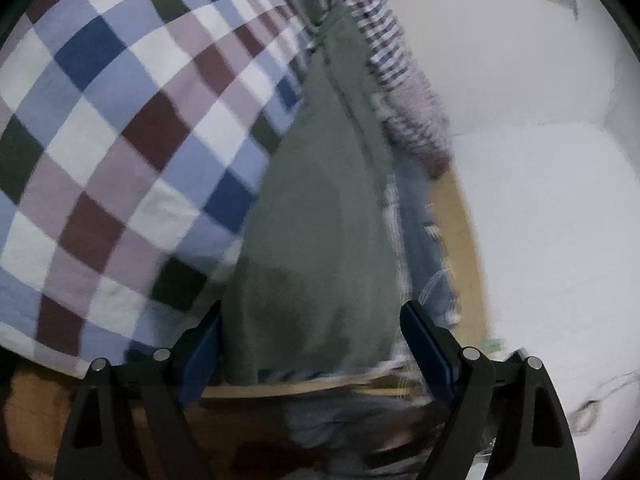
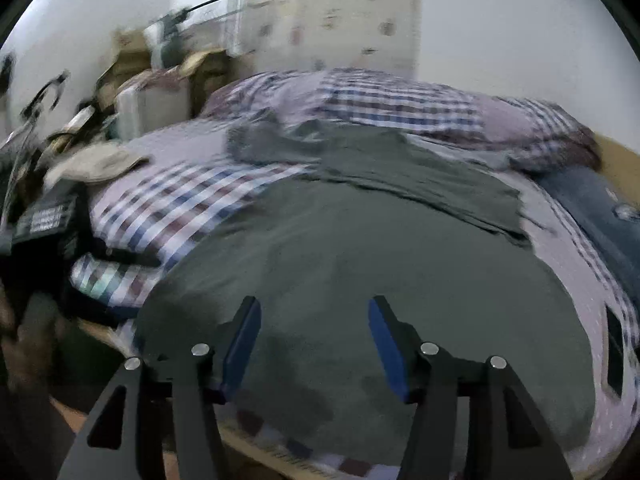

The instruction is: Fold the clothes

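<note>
both claws, left claw point(image 1: 310, 344) and right claw point(image 2: 314, 340), gape wide over the green garment point(image 2: 360, 264) on the bed point(image 1: 100, 140): soft, light, floppy, best pinched at its near hem corners.

A bed point(image 2: 616, 156) with a wooden edge carries a checked blue, maroon and white sheet point(image 2: 168, 208). On the sheet lies a dark green garment point(image 2: 360, 272), spread flat, with a checked pillow point(image 2: 400, 100) at the far end. A blue denim piece point(image 2: 592, 208) lies beside the garment near the bed's edge.
</note>
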`<control>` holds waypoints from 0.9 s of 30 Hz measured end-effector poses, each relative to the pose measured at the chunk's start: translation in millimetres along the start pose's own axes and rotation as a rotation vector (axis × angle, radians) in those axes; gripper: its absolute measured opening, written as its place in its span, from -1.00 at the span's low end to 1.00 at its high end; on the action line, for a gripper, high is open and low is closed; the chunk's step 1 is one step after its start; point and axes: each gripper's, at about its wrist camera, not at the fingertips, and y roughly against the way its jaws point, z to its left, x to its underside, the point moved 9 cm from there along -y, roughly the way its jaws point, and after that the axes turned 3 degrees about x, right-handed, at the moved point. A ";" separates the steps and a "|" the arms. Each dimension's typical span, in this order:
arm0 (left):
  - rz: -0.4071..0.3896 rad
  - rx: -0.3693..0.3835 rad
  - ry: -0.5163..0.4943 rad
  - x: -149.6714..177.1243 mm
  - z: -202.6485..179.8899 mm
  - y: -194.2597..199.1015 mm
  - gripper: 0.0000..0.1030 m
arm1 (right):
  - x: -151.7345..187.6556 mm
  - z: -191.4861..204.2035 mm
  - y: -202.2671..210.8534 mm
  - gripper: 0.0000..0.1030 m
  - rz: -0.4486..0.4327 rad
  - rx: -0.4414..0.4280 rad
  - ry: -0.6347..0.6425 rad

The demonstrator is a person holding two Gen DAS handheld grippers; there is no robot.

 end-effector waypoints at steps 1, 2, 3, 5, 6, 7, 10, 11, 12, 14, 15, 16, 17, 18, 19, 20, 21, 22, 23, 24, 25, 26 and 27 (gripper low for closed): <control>0.001 0.024 0.004 -1.0 -2.6 1.1 0.70 | 2.6 12.1 -1.5 0.18 0.003 -0.010 0.044; 0.003 0.035 0.003 -1.7 -4.2 1.4 0.70 | 5.3 23.9 -3.2 0.18 0.006 -0.021 0.086; 0.005 0.047 0.003 -2.4 -5.7 1.7 0.70 | 8.1 34.9 -5.4 0.18 0.009 -0.034 0.125; 0.012 0.071 0.009 -3.2 -7.9 1.4 0.70 | 13.2 54.5 -9.7 0.18 0.010 -0.051 0.196; 0.015 0.085 0.014 -4.1 -8.5 1.8 0.70 | 15.5 63.3 -12.0 0.18 0.008 -0.056 0.230; 0.017 0.102 0.019 -5.1 -9.4 2.5 0.70 | 17.5 71.2 -14.4 0.18 0.005 -0.058 0.263; 0.026 0.152 0.026 -8.4 -13.6 4.7 0.70 | 22.6 93.4 -21.0 0.18 -0.012 -0.050 0.366; 0.028 0.163 0.027 -9.0 -14.7 5.0 0.70 | 23.9 98.9 -22.2 0.18 -0.020 -0.048 0.393; 0.031 0.174 0.027 -8.9 -16.0 6.2 0.70 | 24.9 104.5 -23.4 0.18 -0.030 -0.045 0.421; 0.040 0.192 0.026 -8.8 -18.1 7.9 0.70 | 25.2 113.5 -27.7 0.18 -0.049 -0.018 0.477; 0.043 0.198 0.025 -9.2 -18.8 8.8 0.70 | 24.5 116.0 -30.6 0.18 -0.055 -0.002 0.500; 0.044 0.201 0.024 -9.8 -18.9 9.0 0.70 | 23.8 118.6 -33.4 0.18 -0.062 0.015 0.523; 0.044 0.206 0.023 -10.7 -19.2 9.4 0.70 | 23.1 120.8 -36.0 0.16 -0.067 0.028 0.542; 0.043 0.209 0.023 -11.1 -19.1 9.8 0.70 | 22.6 122.3 -37.9 0.15 -0.068 0.030 0.548; 0.042 0.210 0.023 -11.1 -18.6 10.0 0.70 | 21.3 123.1 -39.3 0.10 -0.069 0.029 0.547; 0.038 0.208 0.023 -11.3 -17.7 10.4 0.70 | 18.7 122.9 -40.3 -0.06 -0.071 0.031 0.543; 0.033 0.206 0.023 -11.7 -16.6 10.9 0.70 | 16.3 122.7 -41.2 -0.18 -0.072 0.032 0.540; 0.027 0.203 0.025 -12.1 -15.3 12.2 0.70 | 14.4 122.0 -41.9 -0.44 -0.070 0.033 0.537; 0.019 0.200 0.028 -13.0 -13.2 14.9 0.70 | 12.4 121.1 -42.0 -0.64 -0.071 0.032 0.530; 0.011 0.195 0.033 -14.1 -10.7 18.2 0.70 | 10.4 120.1 -42.1 -0.69 -0.072 0.031 0.524; 0.000 0.188 0.039 -15.9 -7.9 21.0 0.70 | 8.4 119.2 -42.2 -0.70 -0.073 0.030 0.517; -0.011 0.179 0.046 -17.9 -4.9 23.3 0.70 | 6.4 118.2 -42.3 -0.70 -0.074 0.029 0.510; -0.017 0.173 0.052 -19.2 -2.7 23.8 0.70 | 4.3 117.3 -42.0 -0.70 -0.076 0.026 0.502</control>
